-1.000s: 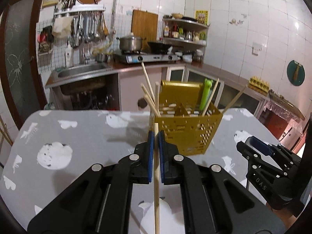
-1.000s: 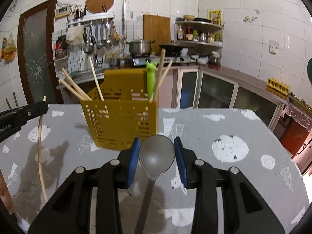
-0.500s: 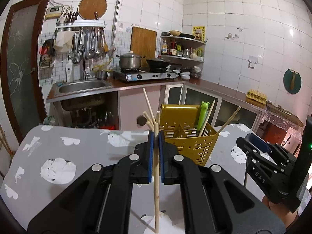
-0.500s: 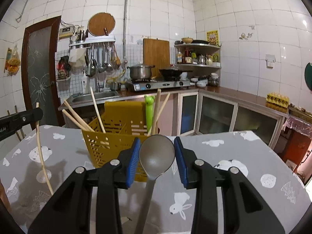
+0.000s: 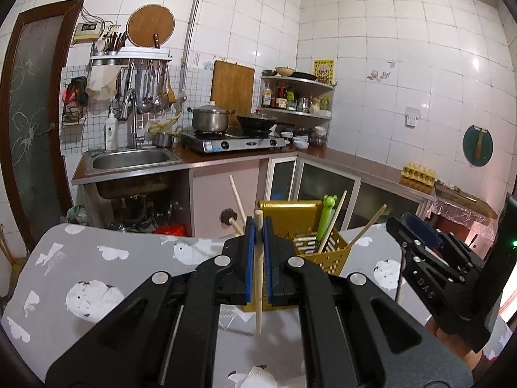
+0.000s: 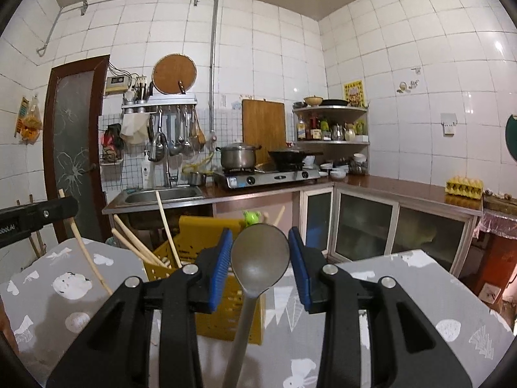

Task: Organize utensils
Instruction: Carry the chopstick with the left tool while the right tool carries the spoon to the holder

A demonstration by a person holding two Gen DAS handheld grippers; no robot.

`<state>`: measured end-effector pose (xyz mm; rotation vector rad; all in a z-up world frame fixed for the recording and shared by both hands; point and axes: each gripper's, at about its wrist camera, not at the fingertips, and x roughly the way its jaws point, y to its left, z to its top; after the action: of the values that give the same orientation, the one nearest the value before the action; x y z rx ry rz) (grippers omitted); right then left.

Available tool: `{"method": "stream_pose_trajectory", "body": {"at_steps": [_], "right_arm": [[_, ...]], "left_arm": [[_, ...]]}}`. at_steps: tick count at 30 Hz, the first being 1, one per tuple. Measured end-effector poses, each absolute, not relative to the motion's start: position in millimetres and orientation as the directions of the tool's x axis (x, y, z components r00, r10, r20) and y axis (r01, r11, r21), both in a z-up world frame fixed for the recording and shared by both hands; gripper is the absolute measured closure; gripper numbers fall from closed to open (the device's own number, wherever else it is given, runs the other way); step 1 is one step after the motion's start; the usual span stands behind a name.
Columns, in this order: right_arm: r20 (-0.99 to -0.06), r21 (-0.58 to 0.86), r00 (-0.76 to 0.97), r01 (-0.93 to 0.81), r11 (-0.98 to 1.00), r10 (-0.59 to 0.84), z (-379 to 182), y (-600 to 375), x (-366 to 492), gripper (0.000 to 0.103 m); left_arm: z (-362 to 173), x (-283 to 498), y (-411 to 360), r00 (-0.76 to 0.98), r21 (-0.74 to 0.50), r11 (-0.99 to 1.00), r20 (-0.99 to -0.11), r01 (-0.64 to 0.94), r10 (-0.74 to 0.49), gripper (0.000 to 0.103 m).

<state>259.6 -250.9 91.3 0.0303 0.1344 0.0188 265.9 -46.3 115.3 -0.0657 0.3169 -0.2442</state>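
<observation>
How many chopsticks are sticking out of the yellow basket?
5 that I can see. Three chopsticks lean out of the basket's left side. Two poke up on its right, beside the green frog handle. More may be hidden.

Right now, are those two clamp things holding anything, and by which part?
Yes. The left gripper pinches a wooden chopstick near its top end. The right gripper holds a metal spoon by the bowl, handle hanging down.
</observation>
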Motion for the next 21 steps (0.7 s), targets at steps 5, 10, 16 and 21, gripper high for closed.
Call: {"method": "stream_pose_trajectory", "body": {"at_steps": [5,10,16,21], "right_arm": [[-0.115,0.006,0.993,-0.031,0.999,0.032,109,-244,269,0.067],[-0.111,0.009,0.993,-0.049,0.999,0.049,127,-237,283,0.067],[-0.096,0.008,0.995,-0.039,0.999,0.040,150,-227,304,0.067],[-0.076,0.027,0.997,-0.023,0.999,0.025,168,-224,332,0.067]], "left_arm": [[137,268,-49,0.926,-0.097,0.965,-0.272,0.243,-0.261,0.099],[166,272,-49,0.926,-0.112,0.957,-0.242,0.269,-0.289,0.099],[201,284,-56,0.935,-0.108,0.952,-0.183,0.288,-0.303,0.099],[223,309,-64,0.936,-0.125,0.946,-0.151,0.300,-0.317,0.099]]}}
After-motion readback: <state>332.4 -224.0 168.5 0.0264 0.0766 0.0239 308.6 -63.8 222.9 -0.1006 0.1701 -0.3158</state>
